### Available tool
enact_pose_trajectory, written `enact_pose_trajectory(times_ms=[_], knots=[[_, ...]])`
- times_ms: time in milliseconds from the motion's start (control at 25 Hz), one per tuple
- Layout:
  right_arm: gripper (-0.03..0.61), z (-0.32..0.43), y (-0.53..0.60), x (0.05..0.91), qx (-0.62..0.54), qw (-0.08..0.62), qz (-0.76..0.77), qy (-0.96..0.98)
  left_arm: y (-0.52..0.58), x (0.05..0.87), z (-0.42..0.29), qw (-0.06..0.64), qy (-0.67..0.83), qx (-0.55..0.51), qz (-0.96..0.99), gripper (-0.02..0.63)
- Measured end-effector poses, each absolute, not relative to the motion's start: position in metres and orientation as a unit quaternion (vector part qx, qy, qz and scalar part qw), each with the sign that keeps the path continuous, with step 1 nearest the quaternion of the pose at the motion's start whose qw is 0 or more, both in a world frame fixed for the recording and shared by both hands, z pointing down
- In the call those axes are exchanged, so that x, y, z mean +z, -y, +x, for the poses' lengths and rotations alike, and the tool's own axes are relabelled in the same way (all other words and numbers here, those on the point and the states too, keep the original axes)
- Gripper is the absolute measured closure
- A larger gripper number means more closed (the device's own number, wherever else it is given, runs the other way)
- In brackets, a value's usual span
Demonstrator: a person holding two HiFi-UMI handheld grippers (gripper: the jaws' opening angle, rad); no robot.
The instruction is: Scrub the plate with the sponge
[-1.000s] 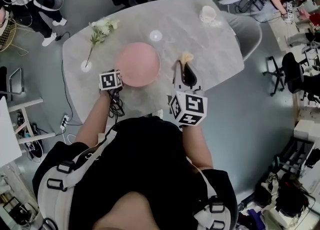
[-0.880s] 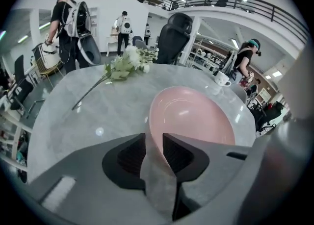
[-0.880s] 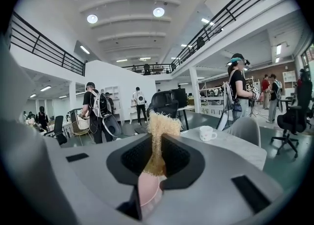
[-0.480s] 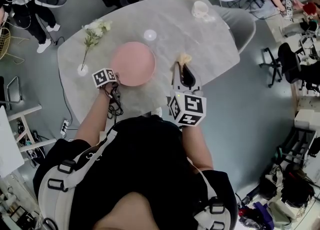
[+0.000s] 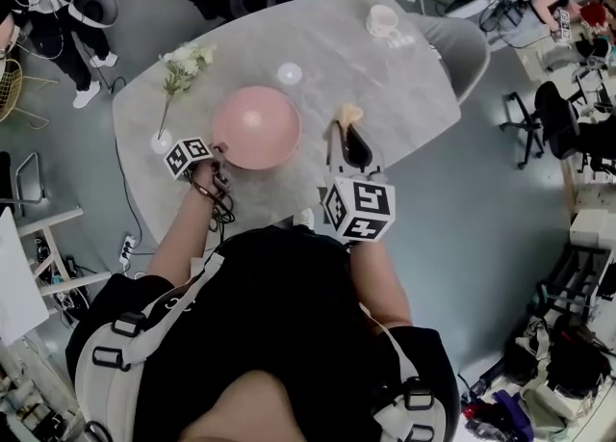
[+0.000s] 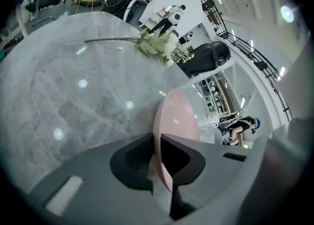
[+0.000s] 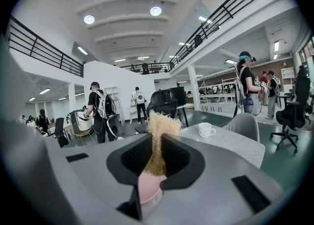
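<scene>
Far left on the grey marbled oval table [image 5: 385,84]: a sprig of white flowers [image 5: 185,60] lies flat, its stem running to a small white round piece [image 5: 159,142] too small to identify.

Your left gripper [image 5: 218,149] has its jaws pinched together on the left rim of the round pink plate [image 5: 255,127]; in the left gripper view the rim passes straight between them [image 6: 159,143] and the plate [image 6: 177,116] stretches away beyond; its pink face shows only a glint of light.

Just past the plate sits a small pale disc [image 5: 289,72], too blurred to name.

Right of the plate and apart from it is the tan fibrous sponge with a pink base [image 5: 348,115]; your right gripper [image 5: 348,137] is clamped on it, and in the right gripper view its frayed top [image 7: 158,128] stands up out of the closed jaws [image 7: 157,158].

At the table's far right end stands a white mug [image 5: 382,18]; its inside cannot be made out.
</scene>
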State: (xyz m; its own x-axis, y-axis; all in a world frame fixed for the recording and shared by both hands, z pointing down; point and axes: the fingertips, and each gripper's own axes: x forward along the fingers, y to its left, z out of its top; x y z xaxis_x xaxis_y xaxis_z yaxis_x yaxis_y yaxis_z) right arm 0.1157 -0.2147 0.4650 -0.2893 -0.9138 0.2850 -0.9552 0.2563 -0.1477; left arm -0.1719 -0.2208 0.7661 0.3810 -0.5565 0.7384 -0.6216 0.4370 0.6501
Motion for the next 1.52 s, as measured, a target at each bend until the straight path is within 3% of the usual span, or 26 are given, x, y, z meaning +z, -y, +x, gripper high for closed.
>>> enact_pose_trajectory(times_ms=[800,1040,1520], knots=[[0.527,0.053,0.229,0.480,0.149,0.092,0.502,0.847,0.237,0.583,-0.099,0.493,0.505,0.009,0.709,0.581],[0.528,0.057,0.245,0.486,0.105,0.148,0.535,0.825,0.222,0.560,-0.080,0.464,0.497,0.024,0.732,0.581],[0.528,0.111,0.274,0.520,0.149,0.231,0.623,0.732,0.214,0.538,-0.069,0.452,0.460,0.021,0.764,0.581]])
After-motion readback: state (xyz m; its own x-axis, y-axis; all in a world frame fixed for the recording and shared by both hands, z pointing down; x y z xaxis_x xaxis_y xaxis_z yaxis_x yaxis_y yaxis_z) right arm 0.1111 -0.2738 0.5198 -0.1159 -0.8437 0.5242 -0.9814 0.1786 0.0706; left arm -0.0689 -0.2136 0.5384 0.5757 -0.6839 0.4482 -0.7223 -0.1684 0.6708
